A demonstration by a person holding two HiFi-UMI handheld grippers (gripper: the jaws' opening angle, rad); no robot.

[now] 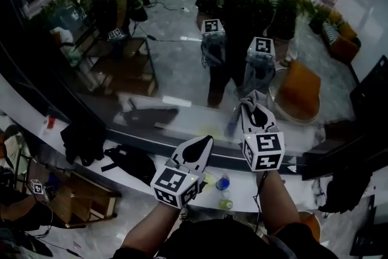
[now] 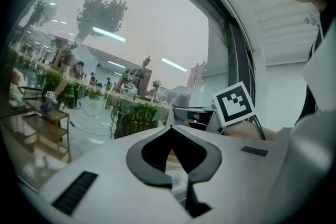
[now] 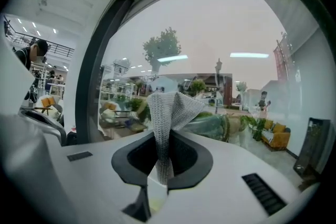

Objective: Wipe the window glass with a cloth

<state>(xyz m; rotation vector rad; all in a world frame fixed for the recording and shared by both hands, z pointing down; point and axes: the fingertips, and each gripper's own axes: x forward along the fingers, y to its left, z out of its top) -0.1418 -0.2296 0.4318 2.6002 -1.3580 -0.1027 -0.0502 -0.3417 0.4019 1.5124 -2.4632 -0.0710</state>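
Note:
The window glass [image 1: 151, 21] fills the upper head view and shows reflections of both grippers. My right gripper [image 1: 254, 113] is shut on a grey knitted cloth [image 1: 245, 101], whose bunched end sticks out past the jaw tips close to the pane. In the right gripper view the cloth [image 3: 167, 110] stands up between the jaws of the right gripper [image 3: 161, 139], with the glass [image 3: 220, 34] right behind it. My left gripper [image 1: 195, 151] is lower and to the left, near the sill, shut with nothing in it. In its own view the left gripper [image 2: 173, 131] points at the glass [image 2: 136, 29].
A dark window frame rail [image 1: 145, 139] runs along the bottom of the pane, and a black curved frame post [image 3: 89, 86] stands to the left. Below the sill lie a white ledge [image 1: 242, 191] with small bottles [image 1: 223, 184] and black bags [image 1: 130, 162]. A person's upper body [image 2: 310, 50] is close by.

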